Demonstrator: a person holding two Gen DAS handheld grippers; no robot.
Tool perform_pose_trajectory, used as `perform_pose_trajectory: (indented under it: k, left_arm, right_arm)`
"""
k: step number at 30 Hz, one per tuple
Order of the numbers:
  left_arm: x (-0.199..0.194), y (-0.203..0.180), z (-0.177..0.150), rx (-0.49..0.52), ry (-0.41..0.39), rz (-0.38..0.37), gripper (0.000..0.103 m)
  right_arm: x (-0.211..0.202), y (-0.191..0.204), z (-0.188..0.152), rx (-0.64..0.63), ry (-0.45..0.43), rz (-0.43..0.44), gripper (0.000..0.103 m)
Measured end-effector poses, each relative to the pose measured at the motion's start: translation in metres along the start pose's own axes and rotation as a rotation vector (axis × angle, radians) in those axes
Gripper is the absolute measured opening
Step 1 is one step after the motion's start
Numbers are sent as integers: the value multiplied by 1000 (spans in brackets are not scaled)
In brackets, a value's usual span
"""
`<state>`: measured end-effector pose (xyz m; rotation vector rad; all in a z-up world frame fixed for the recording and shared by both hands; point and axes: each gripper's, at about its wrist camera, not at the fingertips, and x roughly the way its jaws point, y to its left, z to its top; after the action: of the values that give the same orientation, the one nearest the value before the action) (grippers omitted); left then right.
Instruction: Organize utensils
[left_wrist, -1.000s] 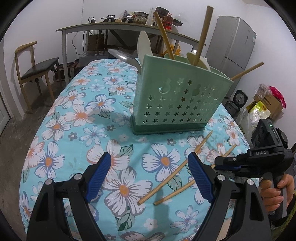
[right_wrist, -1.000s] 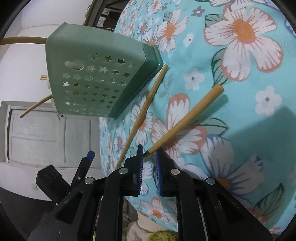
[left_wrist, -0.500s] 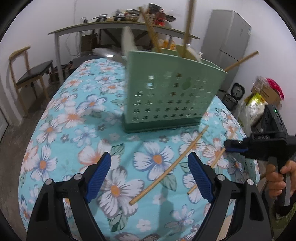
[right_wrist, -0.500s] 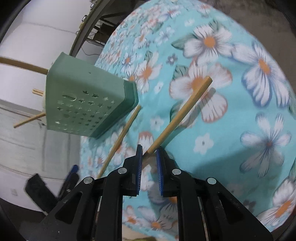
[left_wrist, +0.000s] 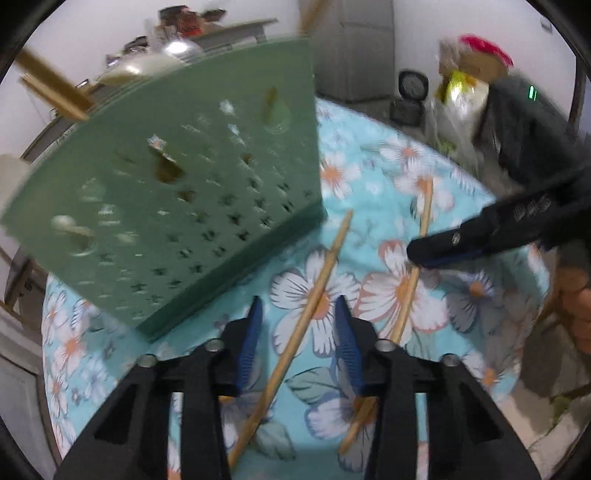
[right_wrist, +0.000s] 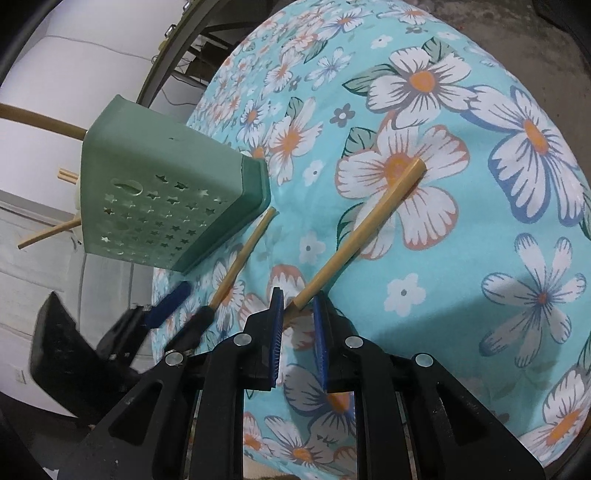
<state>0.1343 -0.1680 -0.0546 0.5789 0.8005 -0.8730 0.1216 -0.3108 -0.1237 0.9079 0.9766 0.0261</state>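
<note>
Floral tablecloth carries two bamboo chopsticks beside the green utensil holder. My left gripper straddles one chopstick, jaws apart. My right gripper, slightly parted, brackets the other chopstick.

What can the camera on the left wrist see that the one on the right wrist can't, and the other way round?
Only the left wrist view shows the grey refrigerator, the red-topped bags and the right gripper from outside. Only the right wrist view shows the white panelled door and the left gripper from outside. Both show the green star-perforated utensil holder, two bamboo chopsticks, one between the left gripper's fingers and the other between the right's, and the floral turquoise tablecloth.
</note>
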Motion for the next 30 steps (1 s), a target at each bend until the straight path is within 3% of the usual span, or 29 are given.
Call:
perform_pose_trajectory:
  k: [4, 12, 19, 21, 23, 26, 30]
  left_arm:
    - [13, -3, -6, 6, 10, 2, 15]
    - [-4, -11, -29, -40, 8, -18, 5]
    - [-19, -1, -45, -138, 27, -49, 6]
    - [-19, 8, -43, -160, 40, -43, 6]
    - [-19, 16, -41, -176, 48, -21, 8]
    - [-17, 26, -33, -196, 69, -45, 9]
    - [-16, 35, -19, -199, 66, -64, 23]
  right_arm:
    - [4, -2, 5, -12, 7, 15, 14]
    - [7, 5, 3, -81, 83, 38, 14]
    - [5, 9, -11, -94, 106, 49, 15]
    - [-1, 10, -9, -107, 89, 20, 21]
    - [-8, 10, -6, -101, 64, 8, 37]
    - [-20, 6, 0, -83, 22, -17, 44]
    - [-28, -8, 8, -6, -12, -22, 45]
